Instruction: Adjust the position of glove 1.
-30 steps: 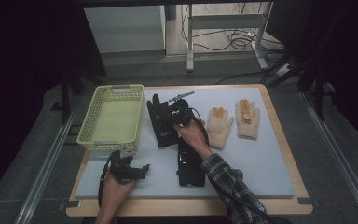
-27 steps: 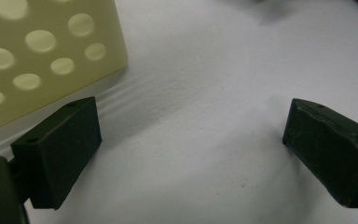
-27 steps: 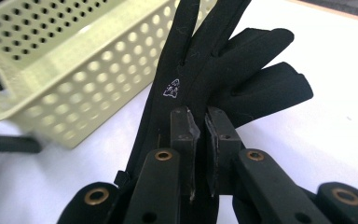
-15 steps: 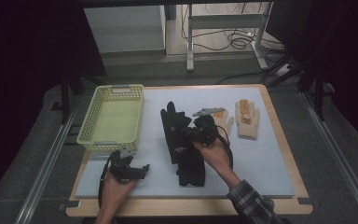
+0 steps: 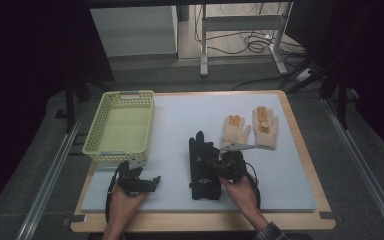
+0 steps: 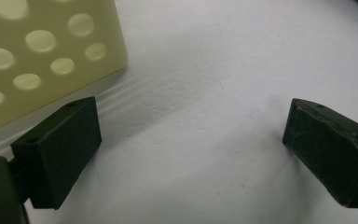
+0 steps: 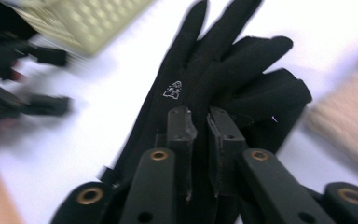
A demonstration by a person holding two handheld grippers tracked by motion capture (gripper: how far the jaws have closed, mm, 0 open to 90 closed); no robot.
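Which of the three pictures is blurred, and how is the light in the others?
Right gripper view: motion blur smears the basket and beige glove. Left gripper view: sharp, soft shadows beside the jaws on the mat. High view: dim, dark surroundings, the mat evenly lit.

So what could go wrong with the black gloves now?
The right gripper has just been opening its jaws; the gap is thin, with nothing clearly between them. Cloth of the black gloves under it could snag and get dragged as it lifts. The black gloves overlap, so a grab may catch only one. The tan gloves lie close and might get bumped.
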